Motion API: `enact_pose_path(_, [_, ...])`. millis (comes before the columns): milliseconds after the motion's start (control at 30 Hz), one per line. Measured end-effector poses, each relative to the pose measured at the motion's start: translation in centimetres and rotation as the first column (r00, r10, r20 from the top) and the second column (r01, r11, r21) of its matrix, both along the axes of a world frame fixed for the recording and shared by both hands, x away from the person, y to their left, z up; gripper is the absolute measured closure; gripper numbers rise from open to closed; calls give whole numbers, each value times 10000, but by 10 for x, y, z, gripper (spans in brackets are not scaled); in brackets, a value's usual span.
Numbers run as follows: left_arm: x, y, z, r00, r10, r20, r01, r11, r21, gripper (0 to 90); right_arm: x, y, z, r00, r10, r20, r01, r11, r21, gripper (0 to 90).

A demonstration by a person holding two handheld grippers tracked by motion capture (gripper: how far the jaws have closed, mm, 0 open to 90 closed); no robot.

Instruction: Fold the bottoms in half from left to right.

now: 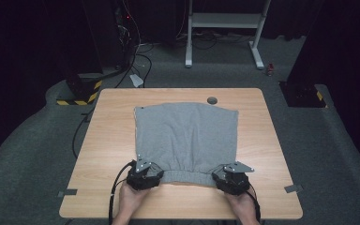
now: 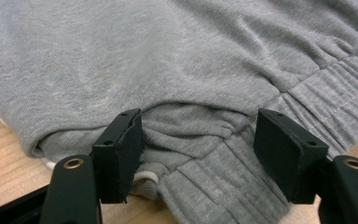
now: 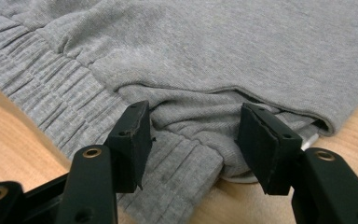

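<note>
Grey sweatshirt (image 1: 186,136) flat on table (image 1: 108,136), ribbed hem bunched between spread left gripper (image 2: 198,149) and right gripper (image 3: 193,140).

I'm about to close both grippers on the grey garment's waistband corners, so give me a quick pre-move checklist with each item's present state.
1. Left gripper open, fabric between its fingers: ok.
2. Right gripper open, fabric between its fingers: ok.
3. Both sit at the near corners of the grey garment, by the elastic waistband: ok.
4. Garment lies flat on the table: ok, apart from bunching at the corners.
5. All layers within each gripper's bite: cannot tell.
6. Fingers already pressing the cloth: not ok, they stand apart.
</note>
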State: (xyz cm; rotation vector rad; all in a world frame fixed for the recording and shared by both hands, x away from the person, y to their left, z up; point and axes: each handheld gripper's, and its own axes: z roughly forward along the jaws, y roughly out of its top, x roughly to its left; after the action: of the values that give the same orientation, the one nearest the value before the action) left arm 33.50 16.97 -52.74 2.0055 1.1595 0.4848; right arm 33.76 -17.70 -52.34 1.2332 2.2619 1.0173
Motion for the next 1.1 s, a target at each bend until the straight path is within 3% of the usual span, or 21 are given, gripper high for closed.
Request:
enact_pose_path(533, [-19,0,3,9985,-517,-176,519,9985,154,331,-20,-3,1,9999,149,-57,-150,9999,-81,440])
enact_pose_path(1100, [-39,-4,3,9973,-698,-233,700,9975,96,336,-42,-8,2,9996,287,-80,-289,9994,-178,440])
